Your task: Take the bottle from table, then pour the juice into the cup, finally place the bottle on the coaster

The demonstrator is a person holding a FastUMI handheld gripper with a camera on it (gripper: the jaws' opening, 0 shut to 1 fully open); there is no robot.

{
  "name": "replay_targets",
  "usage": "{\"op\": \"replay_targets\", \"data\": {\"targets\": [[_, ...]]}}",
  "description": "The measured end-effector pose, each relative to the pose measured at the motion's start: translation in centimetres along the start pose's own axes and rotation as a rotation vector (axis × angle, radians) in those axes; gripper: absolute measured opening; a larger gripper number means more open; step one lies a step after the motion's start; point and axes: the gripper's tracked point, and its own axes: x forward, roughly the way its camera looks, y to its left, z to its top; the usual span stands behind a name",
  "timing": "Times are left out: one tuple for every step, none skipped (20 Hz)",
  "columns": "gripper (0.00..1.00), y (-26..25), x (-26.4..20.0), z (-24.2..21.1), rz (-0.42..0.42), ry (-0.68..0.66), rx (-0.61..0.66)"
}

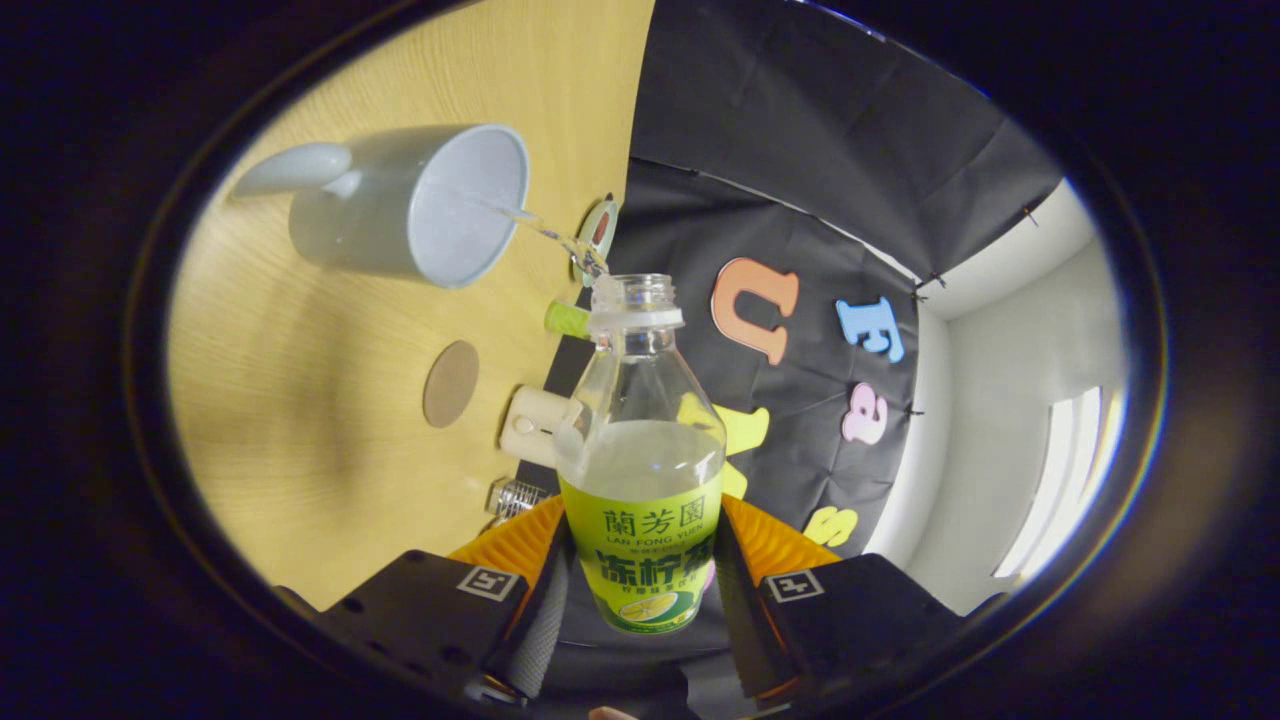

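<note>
The hand-held gripper [640, 585] showed two blocky housings, one behind each finger, and each carried a small square white tag printed with a black fiducial pattern. Ribbed, fan-shaped panels flared outward from the housings toward the fingers. A few small screw holes dotted the left housing.

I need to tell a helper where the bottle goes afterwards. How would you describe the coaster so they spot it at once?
Start at the wooden table and find the grey cup. The coaster lies on bare wood between the cup and the tool holding the bottle. It alone is a flat, brown, plain disc.
</note>
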Motion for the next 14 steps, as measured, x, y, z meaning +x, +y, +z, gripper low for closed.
{"op": "replay_targets", "data": {"targets": [[0.75,-0.12,0.22,-0.03,-0.001,0.000,-0.008],[0.75,-0.19,0.23,-0.08,-0.003,-0.001,-0.015],[0.75,-0.32,0.14,-0.10,-0.006,-0.002,-0.021],[0.75,-0.39,-0.05,-0.04,-0.009,-0.005,-0.026],[0.75,-0.36,-0.21,0.10,-0.012,-0.007,-0.033],[0.75,-0.31,-0.49,0.25,-0.014,-0.010,-0.042],[0.75,-0.32,-0.40,0.29,-0.017,-0.012,-0.049],[0.75,-0.37,-0.42,0.25,-0.018,-0.014,-0.053],[0.75,-0.39,-0.51,0.36,-0.018,-0.015,-0.057],[0.75,-0.51,-0.53,0.34,-0.020,-0.014,-0.062],[0.75,-0.47,-0.53,0.35,-0.021,-0.016,-0.068],[0.75,-0.55,-0.63,0.35,-0.025,-0.017,-0.076],[0.75,-0.56,-0.53,0.26,-0.027,-0.017,-0.084],[0.75,-0.57,-0.56,0.26,-0.027,-0.018,-0.091]]}}
